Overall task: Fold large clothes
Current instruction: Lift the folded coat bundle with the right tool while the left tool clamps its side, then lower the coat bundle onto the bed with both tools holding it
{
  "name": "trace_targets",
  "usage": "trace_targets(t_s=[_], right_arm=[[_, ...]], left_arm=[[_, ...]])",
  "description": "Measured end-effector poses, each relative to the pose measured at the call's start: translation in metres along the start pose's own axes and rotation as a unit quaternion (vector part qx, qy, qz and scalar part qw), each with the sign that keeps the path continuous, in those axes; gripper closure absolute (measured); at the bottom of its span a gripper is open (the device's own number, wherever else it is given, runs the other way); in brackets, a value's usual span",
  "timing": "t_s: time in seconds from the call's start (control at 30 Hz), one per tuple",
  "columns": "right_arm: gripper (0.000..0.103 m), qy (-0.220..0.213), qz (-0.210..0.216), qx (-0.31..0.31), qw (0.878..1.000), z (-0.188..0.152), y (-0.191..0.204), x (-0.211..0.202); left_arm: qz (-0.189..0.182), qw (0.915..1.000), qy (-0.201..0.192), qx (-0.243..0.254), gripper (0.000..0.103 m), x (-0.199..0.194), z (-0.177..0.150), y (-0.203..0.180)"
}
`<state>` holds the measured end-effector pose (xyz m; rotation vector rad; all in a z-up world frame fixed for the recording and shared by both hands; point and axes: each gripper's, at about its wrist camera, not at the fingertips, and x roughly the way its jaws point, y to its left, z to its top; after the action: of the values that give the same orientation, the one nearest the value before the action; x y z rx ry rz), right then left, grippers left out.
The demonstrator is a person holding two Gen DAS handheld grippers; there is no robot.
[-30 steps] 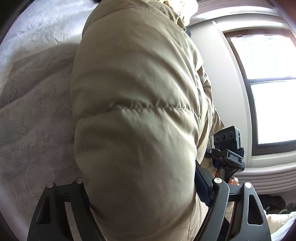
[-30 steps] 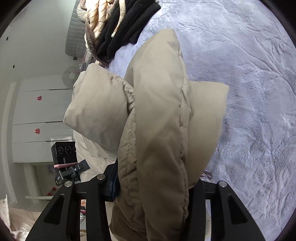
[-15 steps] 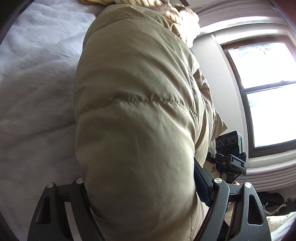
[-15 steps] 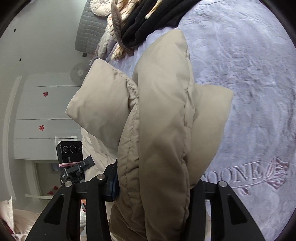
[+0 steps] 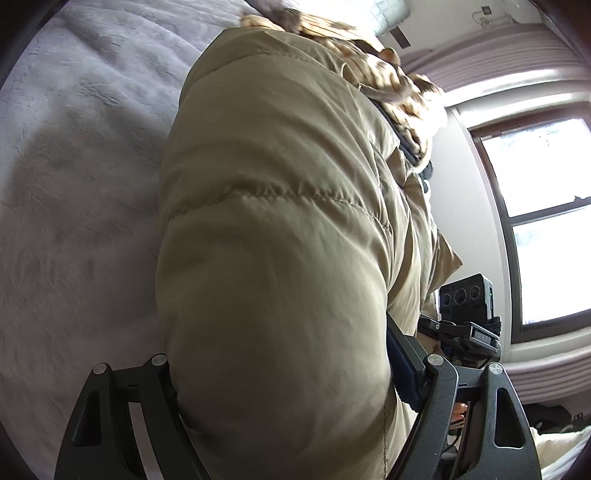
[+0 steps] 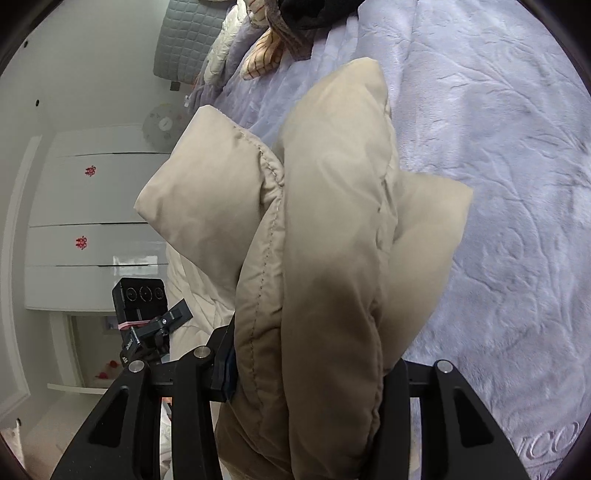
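My left camera shows a window (image 5: pixel 546 229) on the wall beyond the jacket (image 5: pixel 280 258), with my right gripper (image 5: pixel 465 310) poking out past the fabric's edge. My right camera shows what the left cannot: white drawers (image 6: pixel 96 206) with small red marks, a grey quilted headboard (image 6: pixel 188 40), and a heap of black and striped clothes (image 6: pixel 295 22) at the far end of the bed (image 6: pixel 498 147). It also catches my left gripper (image 6: pixel 147 306) low beside the jacket.

The jacket is held up over the bed, filling the middle of both views. In my left gripper (image 5: pixel 280 373) a fat, puffed section bulges out between the jaws, which stand wide and press on it from both sides. In my right gripper (image 6: pixel 306 365) a narrower bunch of folded edges (image 6: pixel 332 258) is clamped, the jaws closer together, the fabric rising straight ahead of the fingers.

The jacket is khaki-beige, padded and quilted, with stitched seams across the panels. On the left it reads as one smooth rounded bulk crossed by a puckered seam (image 5: pixel 295 195); on the right it is several layers stacked together, with two loose corners flaring out to either side.
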<state>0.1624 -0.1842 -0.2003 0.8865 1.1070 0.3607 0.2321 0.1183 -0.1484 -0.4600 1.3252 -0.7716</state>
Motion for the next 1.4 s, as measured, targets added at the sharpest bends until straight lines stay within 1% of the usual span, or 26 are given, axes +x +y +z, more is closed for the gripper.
trace_targets(t_s=[0.03,0.07,0.13,0.17,0.23,0.33,0.47,0.53,0.57,0.6,0.63,0.67,0.7,0.73,0.83,0.9,0.97,1.0,1.07,1.1,1.2,1.23,1.3,1.33,1.37,1.4], right_arm=[[0.056,0.0,-0.004,0.0,1.0,0.001,-0.001,0.004],[0.056,0.001,-0.01,0.0,1.0,0.003,-0.003,0.01],[0.056,0.004,-0.022,0.001,1.0,0.005,-0.008,0.017],[0.054,0.004,-0.024,0.005,1.0,0.008,-0.011,0.016],[0.051,0.005,-0.028,0.015,0.999,0.009,-0.012,0.021],[0.048,0.006,-0.039,0.02,0.999,0.001,-0.015,0.018],[0.044,0.003,-0.083,-0.001,0.997,-0.006,-0.002,0.0],[0.044,-0.009,-0.112,-0.02,0.993,-0.012,0.011,-0.016],[0.044,-0.016,-0.125,-0.031,0.992,-0.015,0.019,-0.023],[0.044,-0.023,-0.139,-0.044,0.989,-0.019,0.025,-0.031],[0.045,-0.03,-0.156,-0.059,0.986,-0.024,0.033,-0.039],[0.053,-0.037,-0.165,-0.072,0.983,-0.028,0.041,-0.045],[0.062,-0.042,-0.168,-0.087,0.981,-0.033,0.05,-0.052],[0.078,-0.044,-0.168,-0.098,0.98,-0.037,0.059,-0.055],[0.087,-0.054,-0.159,-0.136,0.976,-0.055,0.082,-0.068],[0.087,-0.051,-0.155,-0.163,0.973,-0.064,0.097,-0.069],[0.087,-0.038,-0.156,-0.177,0.971,-0.072,0.106,-0.06],[0.087,-0.029,-0.162,-0.18,0.97,-0.075,0.106,-0.053],[0.087,-0.008,-0.193,-0.187,0.963,-0.081,0.105,-0.027],[0.087,0.0,-0.213,-0.192,0.958,-0.085,0.101,-0.018],[0.087,0.009,-0.277,-0.208,0.938,-0.099,0.082,0.0],[0.087,0.01,-0.292,-0.203,0.935,-0.101,0.073,0.003],[0.088,0.013,-0.305,-0.179,0.935,-0.102,0.054,0.006],[0.088,0.013,-0.308,-0.167,0.937,-0.103,0.043,0.007],[0.091,0.012,-0.311,-0.16,0.937,-0.103,0.035,0.008],[0.092,0.012,-0.316,-0.153,0.936,-0.103,0.027,0.011]], left_arm=[[0.0,1.0,0.0,-0.001,0.018,-0.002,0.013,0.021],[0.005,1.0,-0.001,-0.003,0.017,0.002,0.015,0.029],[0.014,0.9999,0.006,-0.006,0.009,0.01,0.017,0.048],[0.02,0.9997,0.01,-0.01,0.008,0.016,0.016,0.057],[0.017,0.9995,0.01,-0.024,0.006,0.024,0.01,0.073],[0.031,0.9991,-0.004,-0.029,0.006,0.017,0.005,0.083],[0.09,0.9955,-0.025,-0.017,0.006,-0.004,-0.004,0.072],[0.136,0.9895,-0.048,-0.004,0.007,-0.015,-0.006,0.058],[0.157,0.9853,-0.067,0.008,0.009,-0.023,-0.007,0.05],[0.166,0.9827,-0.08,0.017,0.019,-0.031,-0.006,0.043],[0.169,0.9816,-0.087,0.021,0.022,-0.036,-0.006,0.039],[0.167,0.9811,-0.095,0.024,0.028,-0.041,-0.004,0.033],[0.161,0.981,-0.104,0.03,0.039,-0.046,-0.003,0.027],[0.156,0.9812,-0.108,0.038,0.044,-0.047,0.001,0.018],[0.124,0.9829,-0.118,0.068,0.044,-0.045,0.008,-0.017],[0.101,0.9836,-0.114,0.097,0.044,-0.032,0.013,-0.041],[0.094,0.9833,-0.105,0.115,0.044,-0.013,0.016,-0.064],[0.093,0.9837,-0.093,0.123,0.044,0.004,0.019,-0.072],[0.097,0.9847,-0.078,0.122,0.044,0.032,0.024,-0.082],[0.104,0.9849,-0.068,0.12,0.044,0.05,0.026,-0.085],[0.115,0.9845,-0.058,0.118,0.044,0.081,0.034,-0.091],[0.117,0.9846,-0.053,0.118,0.044,0.09,0.036,-0.096],[0.128,0.9831,-0.042,0.124,0.044,0.105,0.035,-0.098],[0.141,0.9803,-0.038,0.133,0.044,0.115,0.034,-0.102],[0.147,0.9783,-0.037,0.141,0.044,0.12,0.033,-0.105],[0.153,0.9763,-0.036,0.148,0.044,0.125,0.03,-0.107]])
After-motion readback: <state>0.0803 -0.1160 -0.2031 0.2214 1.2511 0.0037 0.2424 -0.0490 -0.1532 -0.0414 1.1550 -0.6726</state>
